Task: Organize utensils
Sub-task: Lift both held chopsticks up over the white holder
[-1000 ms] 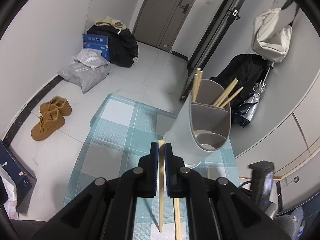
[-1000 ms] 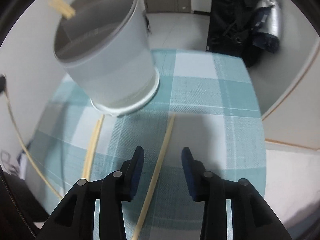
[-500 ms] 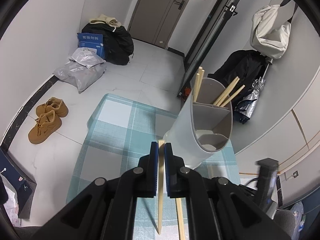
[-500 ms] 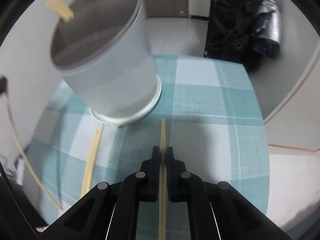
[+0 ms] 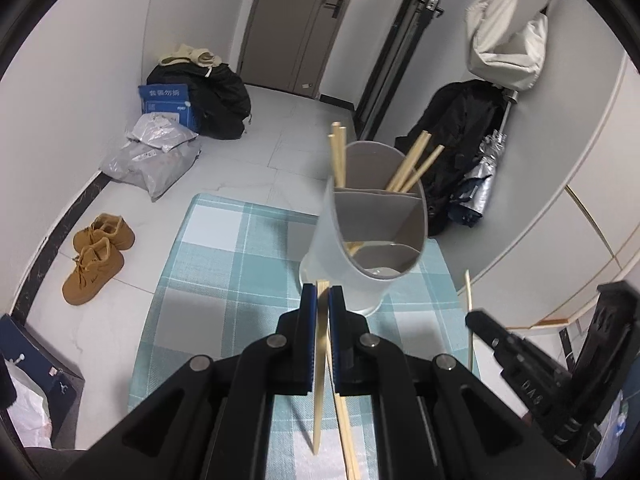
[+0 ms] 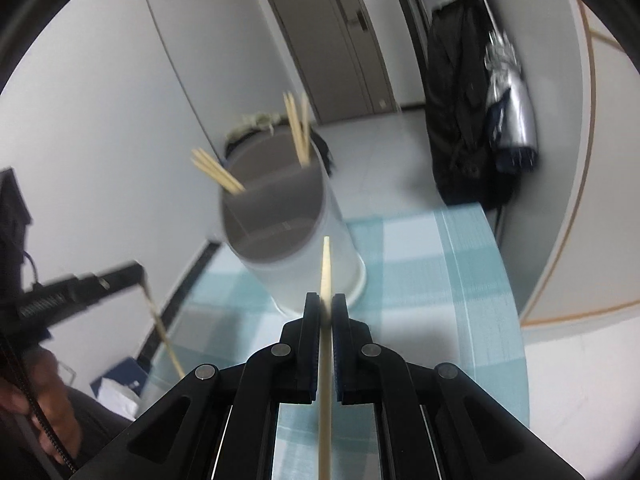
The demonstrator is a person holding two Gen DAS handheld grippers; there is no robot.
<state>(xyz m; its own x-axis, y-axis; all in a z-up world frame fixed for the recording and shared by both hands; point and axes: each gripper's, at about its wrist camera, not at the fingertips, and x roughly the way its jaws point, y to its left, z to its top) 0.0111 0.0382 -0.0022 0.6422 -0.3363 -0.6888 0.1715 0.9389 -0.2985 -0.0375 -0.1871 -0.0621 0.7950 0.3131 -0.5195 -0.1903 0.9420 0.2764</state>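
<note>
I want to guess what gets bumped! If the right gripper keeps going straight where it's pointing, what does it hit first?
Probably the white utensil holder. The right gripper, shut on a chopstick, points at its near wall below the rim, though blur makes depth uncertain.

The left gripper (image 5: 322,294) is held tilted downward with its jaws closed on a chopstick (image 5: 319,380). The right gripper (image 6: 326,304) is likewise clamped on another chopstick (image 6: 325,344).

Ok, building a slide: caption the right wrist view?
Right gripper shut on a chopstick, before the divided utensil holder.
</note>
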